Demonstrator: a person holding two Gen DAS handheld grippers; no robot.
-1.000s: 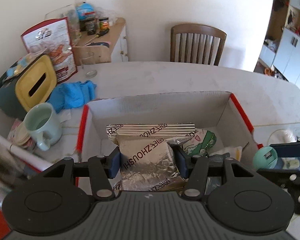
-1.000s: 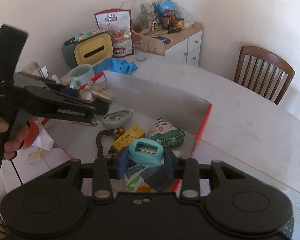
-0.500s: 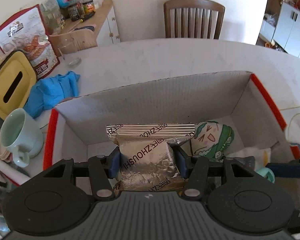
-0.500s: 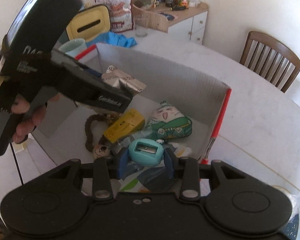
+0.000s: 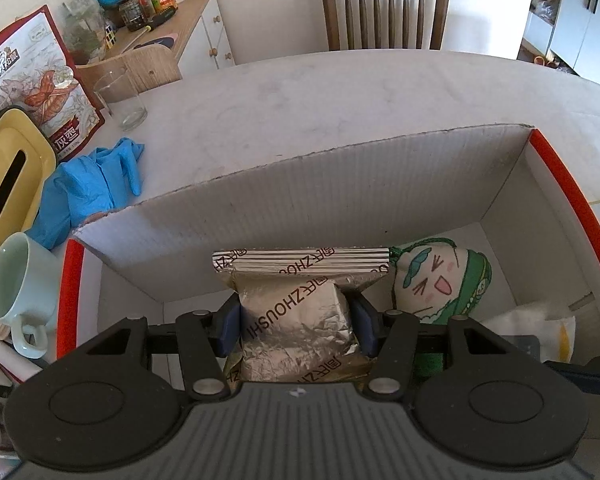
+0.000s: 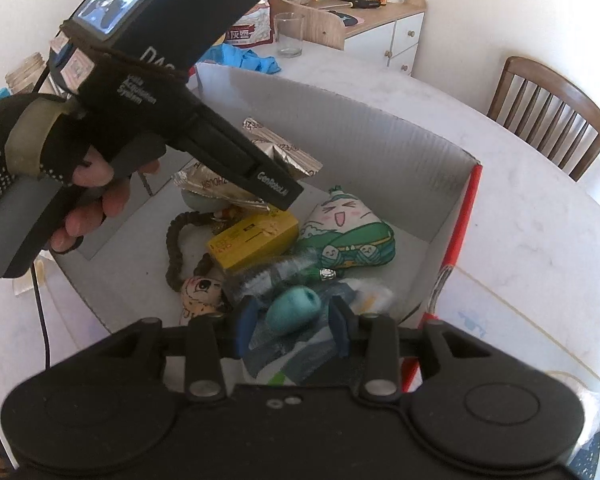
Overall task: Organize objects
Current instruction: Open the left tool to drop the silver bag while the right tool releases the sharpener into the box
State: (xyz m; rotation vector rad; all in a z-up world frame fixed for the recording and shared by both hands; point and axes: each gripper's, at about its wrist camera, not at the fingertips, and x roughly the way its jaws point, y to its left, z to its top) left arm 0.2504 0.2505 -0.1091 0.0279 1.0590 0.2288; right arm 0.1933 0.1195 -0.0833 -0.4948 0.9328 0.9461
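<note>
My left gripper (image 5: 296, 326) is shut on a silver foil snack packet (image 5: 296, 312) and holds it inside the white cardboard box (image 5: 340, 184) with red edges. In the right wrist view the left gripper (image 6: 274, 192) reaches into the box (image 6: 380, 136) with the packet (image 6: 284, 156). My right gripper (image 6: 292, 326) is open over the box's near side. A teal pencil sharpener (image 6: 294, 314), blurred, lies loose between its fingers, tilted on its side. A green-and-white plush (image 6: 346, 232) lies in the box; it also shows in the left wrist view (image 5: 440, 280).
In the box lie a yellow carton (image 6: 252, 240), a brown bead string (image 6: 176, 248), a small doll head (image 6: 200, 292) and plastic wrappers (image 6: 276, 276). On the table stand a mint mug (image 5: 14, 280), blue gloves (image 5: 92, 184), a glass (image 5: 122, 100), a yellow-lidded tissue box (image 5: 8, 176). A chair (image 5: 384, 8) stands behind.
My right gripper has opened and let go of the teal sharpener, which is tipping and dropping. My left gripper has moved further down into the box with the foil packet.
</note>
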